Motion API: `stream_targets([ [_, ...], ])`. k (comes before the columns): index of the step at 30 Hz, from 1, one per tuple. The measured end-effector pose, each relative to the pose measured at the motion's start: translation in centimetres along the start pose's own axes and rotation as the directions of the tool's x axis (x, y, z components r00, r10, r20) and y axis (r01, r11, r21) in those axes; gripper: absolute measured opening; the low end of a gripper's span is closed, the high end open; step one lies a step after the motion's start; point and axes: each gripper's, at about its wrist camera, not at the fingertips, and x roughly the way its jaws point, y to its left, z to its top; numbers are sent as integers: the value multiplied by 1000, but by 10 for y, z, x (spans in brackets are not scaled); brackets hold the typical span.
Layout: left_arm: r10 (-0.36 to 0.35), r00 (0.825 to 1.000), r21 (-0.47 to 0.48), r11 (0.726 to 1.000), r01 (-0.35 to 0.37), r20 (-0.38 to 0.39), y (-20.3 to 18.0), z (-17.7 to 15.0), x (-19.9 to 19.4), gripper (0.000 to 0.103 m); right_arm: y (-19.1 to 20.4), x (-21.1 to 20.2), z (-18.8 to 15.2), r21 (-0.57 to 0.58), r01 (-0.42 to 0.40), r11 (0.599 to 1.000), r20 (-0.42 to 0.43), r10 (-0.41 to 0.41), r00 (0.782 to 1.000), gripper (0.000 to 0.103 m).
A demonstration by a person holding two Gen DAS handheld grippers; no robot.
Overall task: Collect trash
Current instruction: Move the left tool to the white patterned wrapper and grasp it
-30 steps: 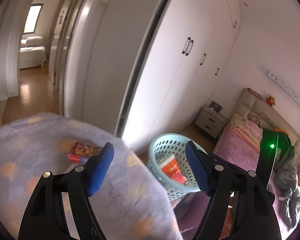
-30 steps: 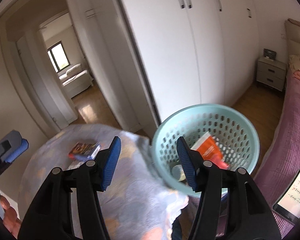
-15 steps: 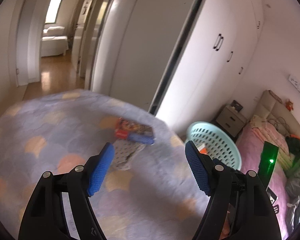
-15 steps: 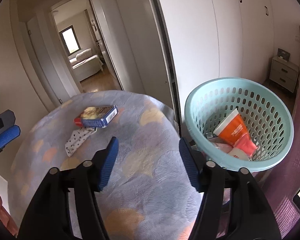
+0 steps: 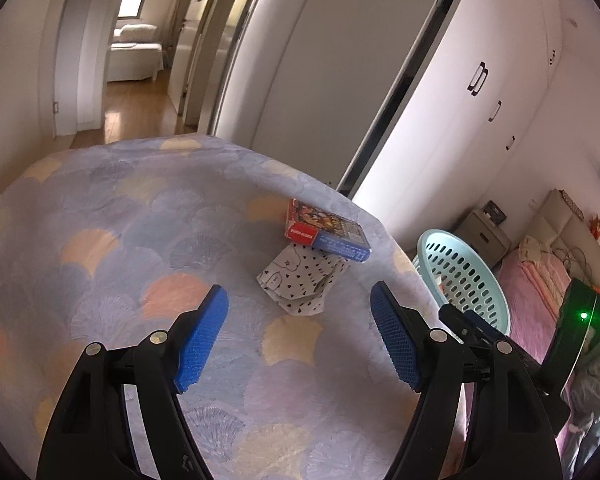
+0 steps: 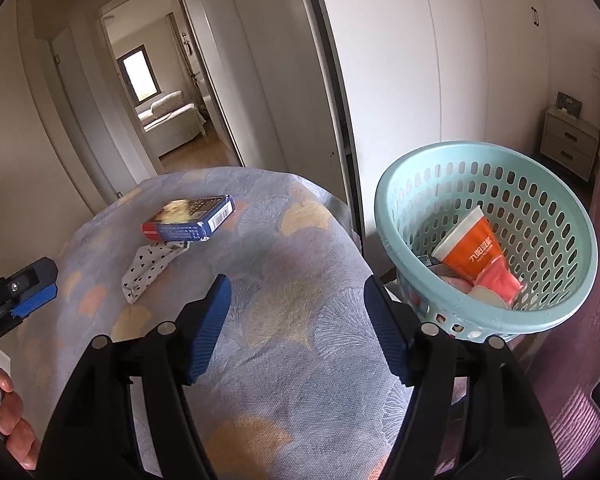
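Your left gripper (image 5: 298, 344) stands wide apart over the patterned tablecloth (image 5: 112, 216), nothing between its blue pads (image 5: 202, 338). A second ago it looked past the table edge at the basket; it has since swung down and onto the tabletop, so the remaining litter now lies just beyond its fingertips. Your right gripper (image 6: 296, 326) is opening as you read this, also empty, and has dropped from above the basket rim to hover over the cloth beside it.

Taking the teal basket (image 6: 556, 312) as landmark: inside it lie an orange tube (image 6: 476, 258) and other pale scraps, so part of the collection is judged done. On the table, away from the basket, rests a red-and-blue carton (image 5: 326, 232), and touching it, partly tucked beneath its near edge, a crumpled spotted wrapper (image 5: 300, 284).

The shift suggests a new pick is beginning. The wrapper sits nearest your left gripper; being thin and flat, it may slip, and pulling it could drag the carton.
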Motion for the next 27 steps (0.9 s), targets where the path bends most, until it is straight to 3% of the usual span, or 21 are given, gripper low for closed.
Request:
stream_targets([
  [10,-3,995,-16,1000,2,-95,7,2,19,72,-10,3,1,42,-36,998,-22,37,999,65],
  [15,34,986,97,995,-18,-163,-10,10,46,72,-14,7,2,60,-48,997,-38,50,998,65],
  [21,97,983,253,966,-55,-157,-37,6,75,66,1,13,22,-22,-6,1000,-37,5,999,65],
  [24,129,979,299,951,-78,-155,-43,2,87,59,15,18,41,-69,-35,997,-35,33,999,65],
  [25,128,978,304,950,-74,-164,-43,1,91,47,20,21,48,-82,-47,996,-39,44,998,65],
  [26,123,975,305,950,-63,-182,-42,0,95,29,28,27,56,-107,-50,993,-44,46,998,65],
  [27,121,971,305,951,-54,-204,-40,-1,98,22,34,31,60,-126,-56,990,-49,50,998,65],
])
